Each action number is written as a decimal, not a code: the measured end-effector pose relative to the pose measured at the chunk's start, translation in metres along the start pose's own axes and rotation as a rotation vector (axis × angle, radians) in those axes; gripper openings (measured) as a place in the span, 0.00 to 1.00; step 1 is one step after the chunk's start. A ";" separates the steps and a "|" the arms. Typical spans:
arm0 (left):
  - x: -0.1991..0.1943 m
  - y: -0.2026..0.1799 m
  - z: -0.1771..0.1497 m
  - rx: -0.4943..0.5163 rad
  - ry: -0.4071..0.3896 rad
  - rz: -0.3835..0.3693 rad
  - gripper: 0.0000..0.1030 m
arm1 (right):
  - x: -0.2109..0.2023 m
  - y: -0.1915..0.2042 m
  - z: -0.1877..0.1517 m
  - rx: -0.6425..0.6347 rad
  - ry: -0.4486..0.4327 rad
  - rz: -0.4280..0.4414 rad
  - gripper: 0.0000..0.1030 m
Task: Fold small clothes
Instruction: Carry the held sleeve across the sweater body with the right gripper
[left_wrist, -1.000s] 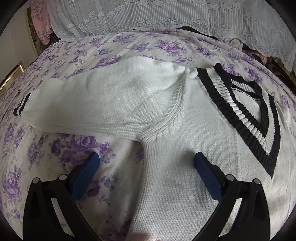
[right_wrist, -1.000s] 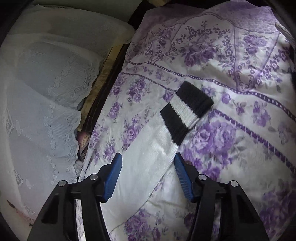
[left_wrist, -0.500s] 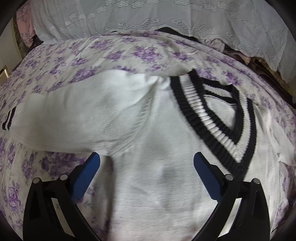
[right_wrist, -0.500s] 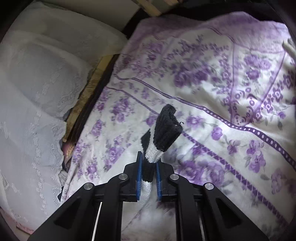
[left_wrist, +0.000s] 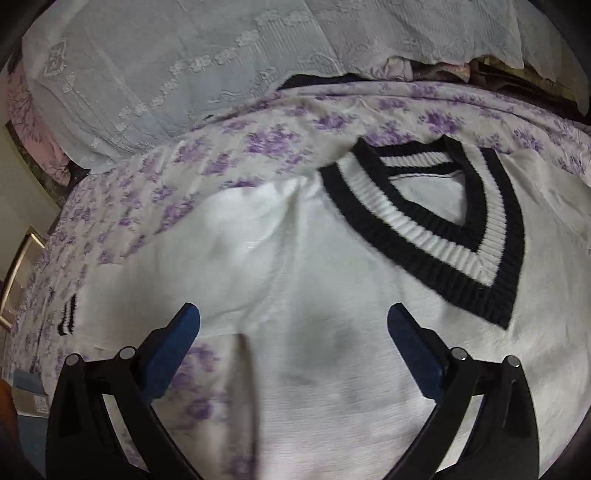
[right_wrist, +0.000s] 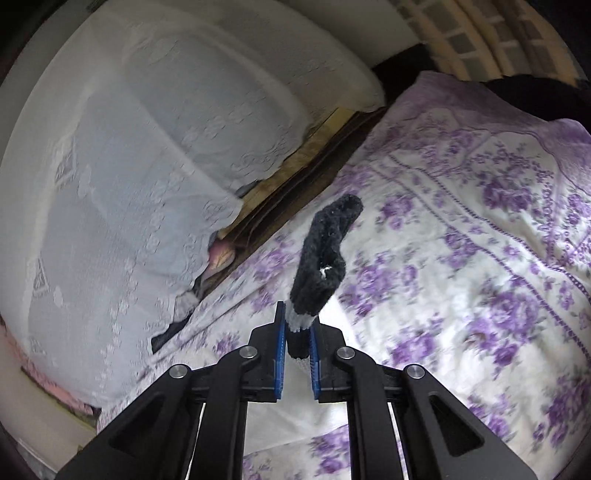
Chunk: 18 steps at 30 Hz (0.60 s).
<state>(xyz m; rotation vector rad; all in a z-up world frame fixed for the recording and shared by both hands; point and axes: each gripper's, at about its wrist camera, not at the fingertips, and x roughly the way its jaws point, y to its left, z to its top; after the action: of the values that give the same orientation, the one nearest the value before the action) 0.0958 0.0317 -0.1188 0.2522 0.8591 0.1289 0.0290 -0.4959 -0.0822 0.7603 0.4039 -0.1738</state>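
A white knit sweater (left_wrist: 295, 266) with a black-and-white striped V-neck (left_wrist: 436, 229) lies flat on the floral bedspread. Its left sleeve stretches out to a striped cuff (left_wrist: 67, 319) at the far left. My left gripper (left_wrist: 293, 321) is open and hovers over the sweater's chest near the armpit. My right gripper (right_wrist: 297, 332) is shut on the other sleeve's black-and-white cuff (right_wrist: 325, 254), which stands up above the bed between the blue pads.
The purple floral bedspread (right_wrist: 480, 229) covers the bed. White lace-covered pillows (left_wrist: 192, 66) line the far edge; they also show in the right wrist view (right_wrist: 129, 166). A dark gap with a wooden frame (right_wrist: 295, 181) runs between pillows and bedspread.
My right gripper closed on the sleeve cuff and lifted it off the bed. My left gripper, still open, moved from the armpit edge farther over the sweater's chest.
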 end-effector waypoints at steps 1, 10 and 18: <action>0.000 0.012 -0.001 -0.005 -0.001 0.022 0.96 | 0.001 0.010 -0.002 -0.019 0.009 -0.001 0.11; 0.058 0.121 -0.042 -0.261 0.133 0.089 0.96 | 0.008 0.098 -0.028 -0.129 0.059 0.014 0.11; 0.056 0.121 -0.037 -0.268 0.112 0.046 0.96 | 0.006 0.175 -0.065 -0.260 0.087 0.034 0.11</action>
<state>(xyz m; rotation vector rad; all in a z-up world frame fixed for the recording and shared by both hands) 0.1030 0.1660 -0.1499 0.0136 0.9370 0.3012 0.0673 -0.3256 -0.0168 0.5195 0.4851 -0.0551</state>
